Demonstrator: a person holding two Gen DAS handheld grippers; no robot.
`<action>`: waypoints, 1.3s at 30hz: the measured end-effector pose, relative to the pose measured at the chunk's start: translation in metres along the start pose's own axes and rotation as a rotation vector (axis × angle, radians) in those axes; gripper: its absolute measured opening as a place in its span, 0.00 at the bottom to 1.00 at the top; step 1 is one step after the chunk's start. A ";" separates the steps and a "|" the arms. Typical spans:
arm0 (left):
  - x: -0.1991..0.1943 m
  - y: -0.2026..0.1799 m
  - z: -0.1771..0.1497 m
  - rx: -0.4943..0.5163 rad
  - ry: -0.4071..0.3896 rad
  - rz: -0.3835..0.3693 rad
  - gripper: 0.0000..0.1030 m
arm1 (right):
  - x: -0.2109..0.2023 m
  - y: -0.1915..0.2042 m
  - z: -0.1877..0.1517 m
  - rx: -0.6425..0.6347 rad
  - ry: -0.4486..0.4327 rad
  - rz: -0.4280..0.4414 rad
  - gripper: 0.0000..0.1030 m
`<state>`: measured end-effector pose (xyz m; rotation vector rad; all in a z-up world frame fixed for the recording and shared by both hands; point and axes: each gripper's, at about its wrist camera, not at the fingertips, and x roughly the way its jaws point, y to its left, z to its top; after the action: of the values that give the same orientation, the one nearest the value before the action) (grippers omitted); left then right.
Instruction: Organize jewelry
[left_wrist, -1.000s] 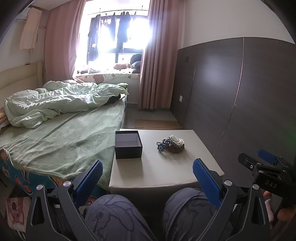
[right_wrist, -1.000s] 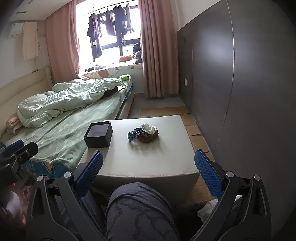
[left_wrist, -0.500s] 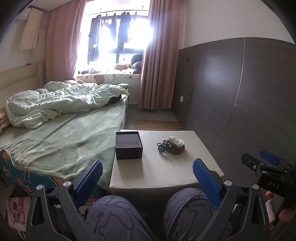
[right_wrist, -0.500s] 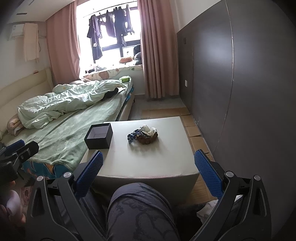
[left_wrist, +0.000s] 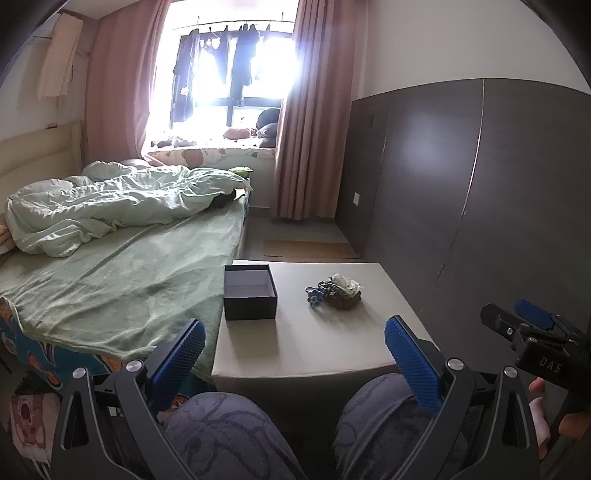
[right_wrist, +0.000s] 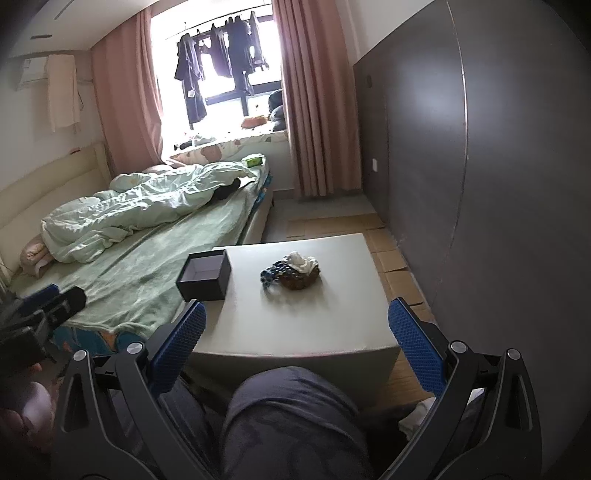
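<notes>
**Bedroom, backlit by the window**

Bright daylight pours through a window (left_wrist: 236, 85) hung with dark clothes, flanked by pink curtains (left_wrist: 314, 122). A bed (left_wrist: 122, 273) with a rumpled green duvet sits left; dark wall panels (left_wrist: 461, 184) run right.

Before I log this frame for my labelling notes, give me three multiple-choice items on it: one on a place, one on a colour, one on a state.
1. Where does the jewelry pile lie relative to the box?
A. inside it
B. on the table, apart, toward the dark wall
C. on the bed

2. What colour are the gripper fingers?
A. blue
B. red
C. yellow

3. How is the box?
A. lidded
B. open and empty
C. tipped on its side

Answers: 1 B, as bare tabletop separates pile and box; 2 A, as blue textured pads show in both wrist views; 3 B, as its pale inner floor shows bare.
</notes>
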<state>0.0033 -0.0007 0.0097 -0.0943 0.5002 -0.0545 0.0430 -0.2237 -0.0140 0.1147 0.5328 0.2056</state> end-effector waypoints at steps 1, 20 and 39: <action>-0.001 -0.001 0.000 0.005 0.001 -0.001 0.92 | -0.001 0.001 0.001 -0.001 0.000 0.000 0.96; 0.013 0.013 0.019 -0.024 0.038 -0.039 0.92 | 0.013 0.024 0.028 -0.066 0.038 0.027 0.96; 0.168 0.026 0.064 -0.054 0.204 -0.109 0.66 | 0.173 -0.029 0.084 0.042 0.233 0.092 0.76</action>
<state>0.1823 0.0169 -0.0175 -0.1701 0.7002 -0.1581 0.2365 -0.2183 -0.0312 0.1572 0.7647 0.2999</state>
